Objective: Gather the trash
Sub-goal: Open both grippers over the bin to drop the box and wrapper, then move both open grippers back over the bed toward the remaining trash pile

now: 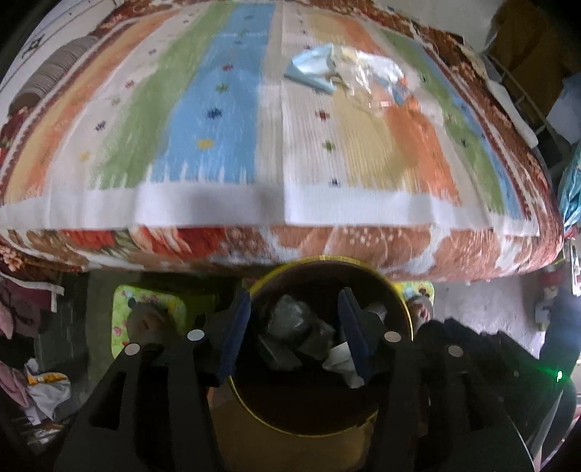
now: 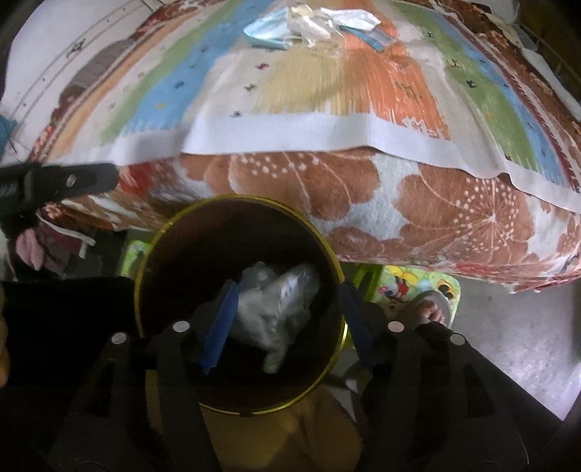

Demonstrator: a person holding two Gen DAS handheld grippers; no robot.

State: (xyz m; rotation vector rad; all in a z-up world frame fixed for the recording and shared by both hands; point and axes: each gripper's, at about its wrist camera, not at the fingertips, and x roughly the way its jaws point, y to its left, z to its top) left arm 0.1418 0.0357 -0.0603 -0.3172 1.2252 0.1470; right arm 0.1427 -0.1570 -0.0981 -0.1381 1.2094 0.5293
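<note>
Trash [image 2: 312,25] remaining: crumpled paper and film on the striped mat [image 2: 381,130], well beyond the bin [image 2: 328,250]. Likely light, soft, crushable; pinch a raised fold. Left gripper [image 1: 294,326] and right gripper [image 2: 287,323] both spread, empty, over the bin.

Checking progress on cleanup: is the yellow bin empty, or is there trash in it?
Not empty. The yellow bin holds crumpled trash at the bottom, well below its rim.

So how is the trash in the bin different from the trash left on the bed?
The trash in the bin is greyish, crumpled and lies deep inside the round yellow bin. The trash on the bed is pale blue and white, spread out on the striped mat. Both look like paper or plastic scraps.
</note>
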